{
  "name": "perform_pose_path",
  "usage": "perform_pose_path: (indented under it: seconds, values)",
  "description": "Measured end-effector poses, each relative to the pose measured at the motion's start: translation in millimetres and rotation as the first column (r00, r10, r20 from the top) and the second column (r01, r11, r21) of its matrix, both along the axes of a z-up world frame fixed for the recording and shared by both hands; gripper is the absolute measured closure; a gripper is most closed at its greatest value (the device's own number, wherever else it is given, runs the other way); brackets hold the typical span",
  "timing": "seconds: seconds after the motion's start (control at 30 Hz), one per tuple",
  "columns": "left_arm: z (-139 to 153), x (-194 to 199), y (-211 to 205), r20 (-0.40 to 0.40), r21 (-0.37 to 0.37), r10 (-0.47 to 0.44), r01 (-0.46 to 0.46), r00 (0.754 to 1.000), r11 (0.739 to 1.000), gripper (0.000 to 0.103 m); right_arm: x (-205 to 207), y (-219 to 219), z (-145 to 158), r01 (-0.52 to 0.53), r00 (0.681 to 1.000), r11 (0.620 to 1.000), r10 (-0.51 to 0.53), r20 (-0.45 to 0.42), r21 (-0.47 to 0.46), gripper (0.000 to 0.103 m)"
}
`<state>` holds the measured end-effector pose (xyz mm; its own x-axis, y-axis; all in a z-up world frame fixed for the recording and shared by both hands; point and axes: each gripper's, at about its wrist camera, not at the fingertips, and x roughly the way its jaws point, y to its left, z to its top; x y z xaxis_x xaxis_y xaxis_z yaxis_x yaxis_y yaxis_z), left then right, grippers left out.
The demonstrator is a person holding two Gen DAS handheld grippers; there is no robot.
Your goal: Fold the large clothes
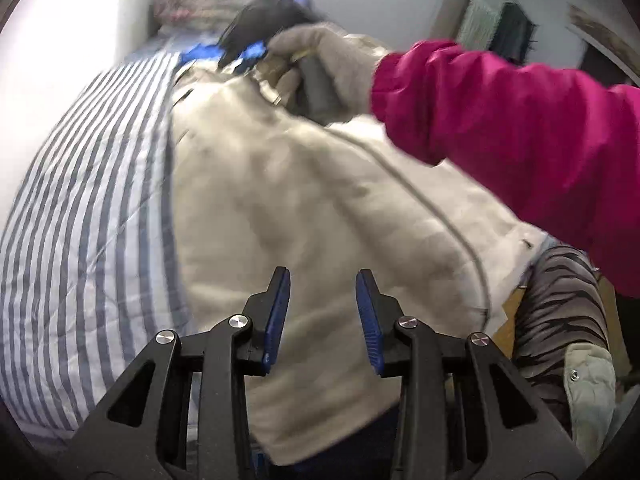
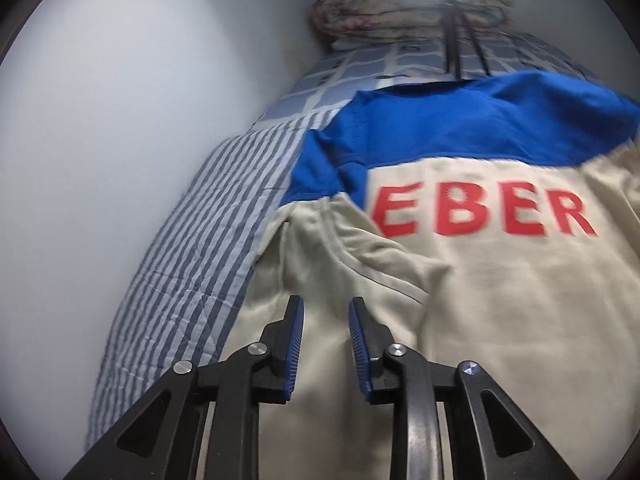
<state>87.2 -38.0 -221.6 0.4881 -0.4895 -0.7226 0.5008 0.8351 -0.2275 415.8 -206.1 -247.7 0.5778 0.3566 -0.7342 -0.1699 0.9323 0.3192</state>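
Note:
A large beige jacket with a blue yoke and red letters "EBER" lies spread on a striped bed cover. My left gripper is open and empty, hovering over the jacket's lower part. My right gripper is open and empty over the jacket's left side, near a sleeve seam. In the left wrist view the right gripper shows at the far end of the jacket, held by a gloved hand with a pink sleeve.
The bed cover runs along a white wall on the left. A rolled quilt lies at the head of the bed. A striped garment lies at the bed's right edge, by a doorway.

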Motion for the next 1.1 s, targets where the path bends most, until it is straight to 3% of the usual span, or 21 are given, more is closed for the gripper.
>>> perform_pose_path:
  seconds: [0.07,0.2,0.3,0.43,0.6,0.67,0.83,0.87,0.9,0.97,1.1]
  values:
    - [-4,-4,-9,-0.033,-0.012,-0.047,0.046,0.998,0.999,0.068,-4,-3,-7,-0.013,1.0,1.0,0.013,-0.025,0.008,0.078]
    - [-33,-7,-23,-0.145,0.002,-0.109,0.111,0.983,0.994,0.068,-4,2,-26,-0.006,0.998,0.997,0.001,-0.063,-0.075,0.08]
    - [-36,-5,-22,-0.143,0.004,-0.121,0.123,0.982,0.992,0.068,-9,12,-27,-0.003,0.998,0.99,-0.006,-0.066,-0.139,0.08]
    - [-29,-9,-28,-0.121,0.027,-0.108,0.112,0.987,0.993,0.068,-26,3,-2,0.015,0.998,0.995,-0.021,-0.06,-0.096,0.079]
    - [5,-16,-12,-0.048,-0.047,-0.054,0.052,0.997,0.998,0.068,-92,-38,45,0.054,0.997,0.998,-0.053,0.047,-0.015,0.067]
    - [17,-15,-5,-0.02,-0.066,-0.035,0.033,0.999,0.997,0.068,-130,-62,60,0.085,0.992,0.996,-0.085,0.09,0.001,0.055]
    - [42,-18,4,0.027,-0.055,-0.005,0.006,1.0,0.998,0.068,-214,-117,83,0.159,0.977,0.987,-0.155,0.148,-0.013,0.046]
    - [44,-18,5,0.026,-0.055,0.002,0.0,1.0,0.998,0.064,-229,-129,86,0.182,0.971,0.983,-0.178,0.158,-0.017,0.045]
    - [49,-17,6,0.019,-0.064,0.012,-0.011,1.0,0.998,0.052,-242,-139,87,0.199,0.968,0.98,-0.193,0.162,-0.023,0.045]
    - [58,-17,5,0.015,-0.096,0.018,-0.017,1.0,0.995,0.044,-264,-160,90,0.229,0.961,0.973,-0.221,0.166,-0.034,0.045]
    - [77,-19,-5,0.04,-0.119,0.029,-0.024,0.999,0.993,0.043,-307,-208,89,0.289,0.948,0.956,-0.278,0.156,-0.054,0.041]
